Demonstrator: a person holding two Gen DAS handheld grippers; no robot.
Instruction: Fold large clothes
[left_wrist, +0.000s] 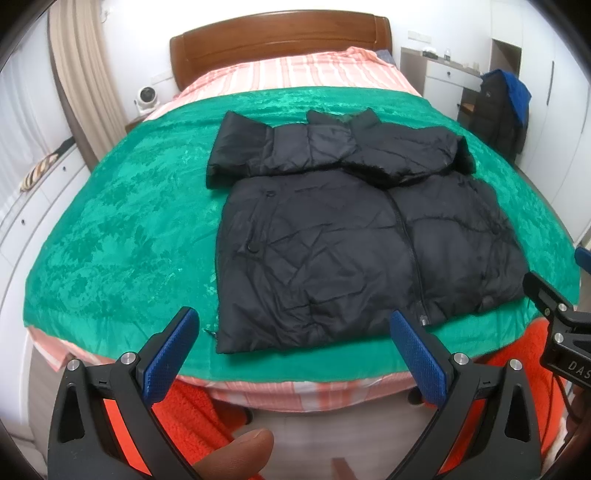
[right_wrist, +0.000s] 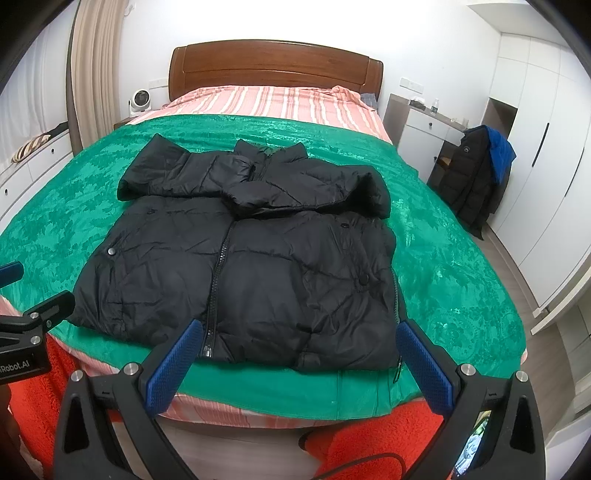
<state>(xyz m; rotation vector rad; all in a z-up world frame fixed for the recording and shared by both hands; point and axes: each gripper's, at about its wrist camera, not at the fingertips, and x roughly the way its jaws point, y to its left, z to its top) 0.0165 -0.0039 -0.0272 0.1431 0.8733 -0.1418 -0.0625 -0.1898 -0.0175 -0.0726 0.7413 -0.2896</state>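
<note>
A black puffer jacket (left_wrist: 351, 236) (right_wrist: 258, 266) lies front up and zipped on a green blanket (left_wrist: 122, 236) (right_wrist: 443, 266). Both sleeves are folded across its chest, just below the collar. My left gripper (left_wrist: 293, 328) hangs open over the bed's near edge, just short of the jacket's hem, with nothing between its blue pads (left_wrist: 168, 354). My right gripper (right_wrist: 299, 343) is open too, its fingers straddling the hem's right half without touching it. The right gripper's body (left_wrist: 557, 325) shows at the right edge of the left wrist view, and the left gripper's body (right_wrist: 33, 325) at the left edge of the right wrist view.
The bed has a wooden headboard (right_wrist: 275, 66) and a pink striped sheet (right_wrist: 266, 99). A chair draped with dark and blue coats (right_wrist: 480, 177) stands right of the bed, near white wardrobes (right_wrist: 535, 147). White drawers (left_wrist: 33, 206) line the left. Orange fleece (right_wrist: 369, 435) and a hand (left_wrist: 236, 454) show below.
</note>
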